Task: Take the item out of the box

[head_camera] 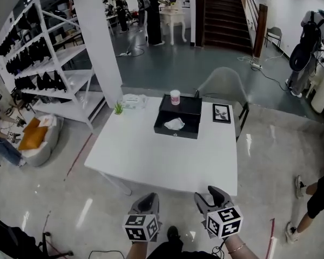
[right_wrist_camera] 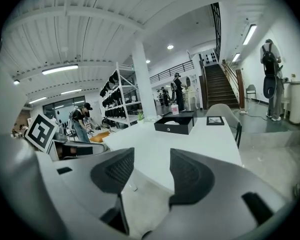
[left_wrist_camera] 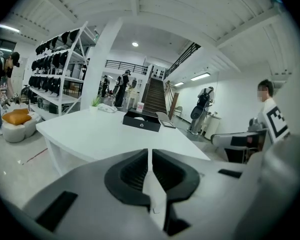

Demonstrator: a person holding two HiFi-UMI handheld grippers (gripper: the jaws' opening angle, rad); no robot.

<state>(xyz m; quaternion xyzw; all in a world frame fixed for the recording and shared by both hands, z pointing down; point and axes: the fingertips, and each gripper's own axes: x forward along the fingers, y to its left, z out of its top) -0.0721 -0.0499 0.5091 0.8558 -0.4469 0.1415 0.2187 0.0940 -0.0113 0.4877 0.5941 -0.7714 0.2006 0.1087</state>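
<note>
A black open box (head_camera: 177,124) sits at the far side of the white table (head_camera: 151,155), with a crumpled white item (head_camera: 174,124) inside. Both grippers hang below the table's near edge, far from the box. My left gripper (head_camera: 147,200) has its jaws together with nothing between them; in the left gripper view (left_wrist_camera: 150,156) the box (left_wrist_camera: 141,122) lies well ahead. My right gripper (head_camera: 209,194) stands open and empty; the right gripper view (right_wrist_camera: 152,166) shows the box (right_wrist_camera: 176,124) across the tabletop.
Behind the box stands a pink-and-white cup (head_camera: 175,97). A framed picture (head_camera: 221,113) lies to its right, a small plant (head_camera: 119,108) and a white bundle (head_camera: 134,100) to its left. A grey chair (head_camera: 224,85) stands at the far edge. Shelving (head_camera: 48,63) rises at left.
</note>
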